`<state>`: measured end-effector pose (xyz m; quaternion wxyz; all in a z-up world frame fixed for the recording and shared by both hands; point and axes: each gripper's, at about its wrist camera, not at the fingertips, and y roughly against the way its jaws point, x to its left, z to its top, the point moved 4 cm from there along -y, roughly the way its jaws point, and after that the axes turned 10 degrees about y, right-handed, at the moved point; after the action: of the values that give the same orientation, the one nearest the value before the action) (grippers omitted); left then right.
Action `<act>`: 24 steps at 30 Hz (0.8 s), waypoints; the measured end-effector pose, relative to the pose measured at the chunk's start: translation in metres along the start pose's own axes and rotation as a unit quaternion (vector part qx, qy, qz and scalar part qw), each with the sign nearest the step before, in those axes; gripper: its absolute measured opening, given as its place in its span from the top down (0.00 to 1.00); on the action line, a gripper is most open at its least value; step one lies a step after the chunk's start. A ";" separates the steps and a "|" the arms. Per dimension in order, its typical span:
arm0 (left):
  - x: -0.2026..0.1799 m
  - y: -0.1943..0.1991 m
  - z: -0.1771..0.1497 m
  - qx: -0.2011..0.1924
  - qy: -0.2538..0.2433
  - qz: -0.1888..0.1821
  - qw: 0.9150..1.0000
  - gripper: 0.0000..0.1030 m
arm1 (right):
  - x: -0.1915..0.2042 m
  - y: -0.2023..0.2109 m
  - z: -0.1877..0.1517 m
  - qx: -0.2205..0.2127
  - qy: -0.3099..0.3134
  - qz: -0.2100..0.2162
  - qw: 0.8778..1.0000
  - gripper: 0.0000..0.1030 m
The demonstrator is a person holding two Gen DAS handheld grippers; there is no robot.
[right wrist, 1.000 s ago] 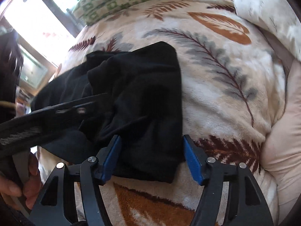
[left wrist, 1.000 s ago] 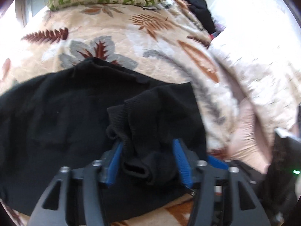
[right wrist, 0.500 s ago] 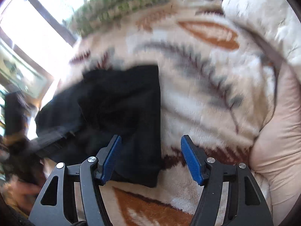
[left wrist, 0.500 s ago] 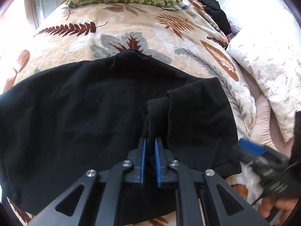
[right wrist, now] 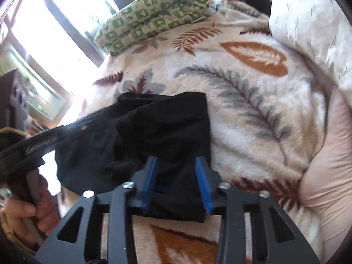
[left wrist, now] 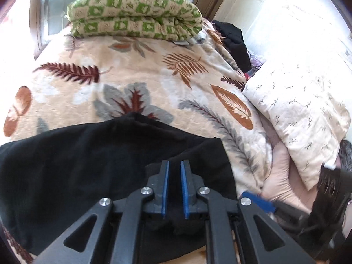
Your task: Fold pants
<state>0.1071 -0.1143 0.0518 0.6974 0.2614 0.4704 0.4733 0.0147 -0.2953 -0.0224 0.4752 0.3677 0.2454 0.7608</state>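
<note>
My left hand-held gripper [left wrist: 174, 171] is pinched down to a narrow slot on a fold of the black pants [left wrist: 77, 165], with dark cloth filling the gap between the blue pads. My right hand-held gripper [right wrist: 176, 169] has its jaws partway apart, straddling the near edge of the pants [right wrist: 167, 132]. Cloth sits between the pads, but I can't tell whether they're actually gripping it.

The pants lie on the bed, on the leaf-print blanket [left wrist: 154, 77]. In the left wrist view they spread wide across the lower left, with a doubled-over section at the right end. In the right wrist view that end reads as a roughly rectangular folded stack, its right edge straight against the blanket [right wrist: 253, 121].

The left tool crosses the right wrist view from the left, and my left hand [right wrist: 28, 211] is wrapped on its handle. The right tool's blue pad is blurred at the lower right of the left wrist view.

A green checked folded quilt [left wrist: 136, 13] lies at the far end of the bed. A white sprig-print pillow [left wrist: 303, 110] is on the right. A dark pile of clothes [left wrist: 235, 41] sits near the far right corner.
</note>
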 end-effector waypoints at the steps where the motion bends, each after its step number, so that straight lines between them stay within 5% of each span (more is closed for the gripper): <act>1: -0.003 -0.007 0.000 0.007 0.000 0.001 1.000 0.87 | -0.002 -0.004 -0.003 0.007 -0.015 0.018 1.000 0.69; 8: -0.001 -0.064 -0.024 0.072 -0.016 0.049 0.996 0.87 | -0.009 -0.025 -0.024 0.040 -0.059 0.056 0.996 0.70; 12: -0.003 -0.059 -0.022 0.068 -0.018 0.042 0.997 0.87 | -0.010 -0.019 -0.020 0.036 -0.080 0.063 0.994 0.68; 21: 0.029 -0.007 -0.017 0.041 -0.029 0.051 0.997 0.87 | 0.011 -0.026 -0.026 0.040 -0.008 0.040 0.998 0.67; 23: 0.050 0.005 -0.017 0.039 -0.020 0.057 0.997 0.79 | 0.014 -0.020 -0.021 0.034 -0.010 0.031 0.999 0.66; 24: 0.062 0.011 -0.017 0.034 -0.016 0.066 0.997 0.66 | 0.017 -0.018 -0.018 0.026 -0.008 0.034 0.999 0.65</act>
<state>0.0936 -0.0552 0.0280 0.6629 0.3234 0.4567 0.4973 0.0052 -0.2727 -0.0404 0.4410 0.3942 0.2489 0.7670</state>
